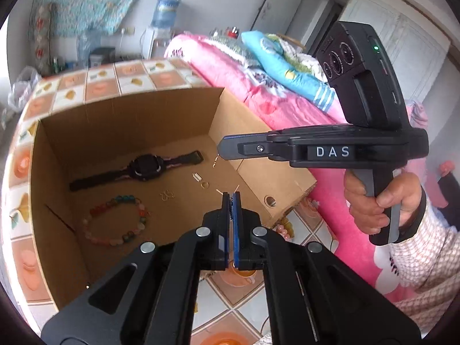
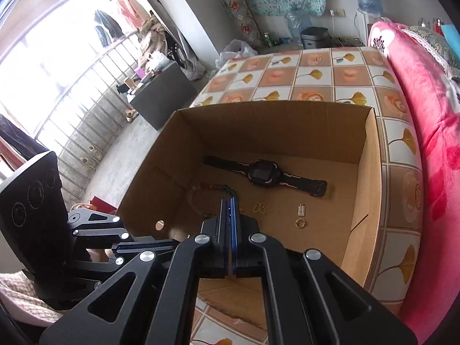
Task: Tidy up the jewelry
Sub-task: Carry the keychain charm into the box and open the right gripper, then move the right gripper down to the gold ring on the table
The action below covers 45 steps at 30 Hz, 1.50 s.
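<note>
Jewelry: black watch [image 2: 266, 174], bead bracelet [image 1: 116, 220] in box [image 2: 371, 172]; both jaws together, empty

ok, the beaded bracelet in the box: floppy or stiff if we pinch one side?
Probably floppy: the beaded bracelet is separate round beads in a loose, uneven loop, so it should sag from a pinch. The beads look smooth and glossy, so they may slip between pads. Lying flat on the cardboard box floor, it is unlikely to roll.

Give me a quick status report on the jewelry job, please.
Left gripper and right gripper shut, empty. Watch, bead bracelet, small gold pieces in box. Nothing in the way.
</note>
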Tool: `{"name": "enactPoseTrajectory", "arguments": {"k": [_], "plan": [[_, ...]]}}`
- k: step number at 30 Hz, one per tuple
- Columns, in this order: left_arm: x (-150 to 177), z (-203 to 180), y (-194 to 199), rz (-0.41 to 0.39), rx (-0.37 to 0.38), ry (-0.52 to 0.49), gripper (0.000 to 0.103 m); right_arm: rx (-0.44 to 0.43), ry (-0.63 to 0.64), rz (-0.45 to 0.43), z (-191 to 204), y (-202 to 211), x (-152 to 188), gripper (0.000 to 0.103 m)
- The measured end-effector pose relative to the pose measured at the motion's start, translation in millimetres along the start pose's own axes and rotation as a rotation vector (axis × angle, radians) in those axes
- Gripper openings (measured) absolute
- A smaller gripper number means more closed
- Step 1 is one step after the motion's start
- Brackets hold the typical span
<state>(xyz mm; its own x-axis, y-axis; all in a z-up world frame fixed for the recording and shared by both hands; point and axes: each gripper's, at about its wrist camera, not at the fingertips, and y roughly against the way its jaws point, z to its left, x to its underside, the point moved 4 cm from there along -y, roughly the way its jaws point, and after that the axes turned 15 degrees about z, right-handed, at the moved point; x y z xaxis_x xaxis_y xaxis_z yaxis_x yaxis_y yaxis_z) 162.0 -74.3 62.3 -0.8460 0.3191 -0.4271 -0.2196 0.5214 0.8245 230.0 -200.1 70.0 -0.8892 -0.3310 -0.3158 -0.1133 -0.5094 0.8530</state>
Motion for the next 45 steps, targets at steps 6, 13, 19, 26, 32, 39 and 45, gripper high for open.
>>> {"name": "enactPoseTrajectory", "arguments": {"k": [6,13,19,26,32,39,45], "plan": [[-15.4,22.0,-37.2,0.164,0.088,0.114,0.002,0.028,-0.028,0.074,-20.0,-24.7,-16.0,0.003],[-15.3,30.0,-47.2,0.204,0.119,0.172,0.014,0.004,-0.039,0.057,-31.1,-20.2,-18.3,0.003],[-15.2,30.9,-38.5,0.178,0.105,0.182,0.014,-0.012,-0.045,0.019,-31.7,-5.6,-16.1,0.004],[-0.8,13.9,4.3,0.011,0.095,0.101,0.024,-0.040,-0.007,-0.117,-11.7,40.2,4.2,0.020],[46.6,-6.3,50.3,-0.145,0.079,-0.002,0.045,-0.075,0.090,-0.250,18.4,80.5,56.2,0.021],[103.1,-14.6,72.1,-0.174,0.060,-0.053,0.073,-0.122,0.103,-0.271,31.0,83.6,123.8,0.031],[130.1,-4.5,38.5,-0.064,-0.121,-0.016,0.080,-0.062,0.008,-0.186,24.7,40.4,154.7,0.040]]}}
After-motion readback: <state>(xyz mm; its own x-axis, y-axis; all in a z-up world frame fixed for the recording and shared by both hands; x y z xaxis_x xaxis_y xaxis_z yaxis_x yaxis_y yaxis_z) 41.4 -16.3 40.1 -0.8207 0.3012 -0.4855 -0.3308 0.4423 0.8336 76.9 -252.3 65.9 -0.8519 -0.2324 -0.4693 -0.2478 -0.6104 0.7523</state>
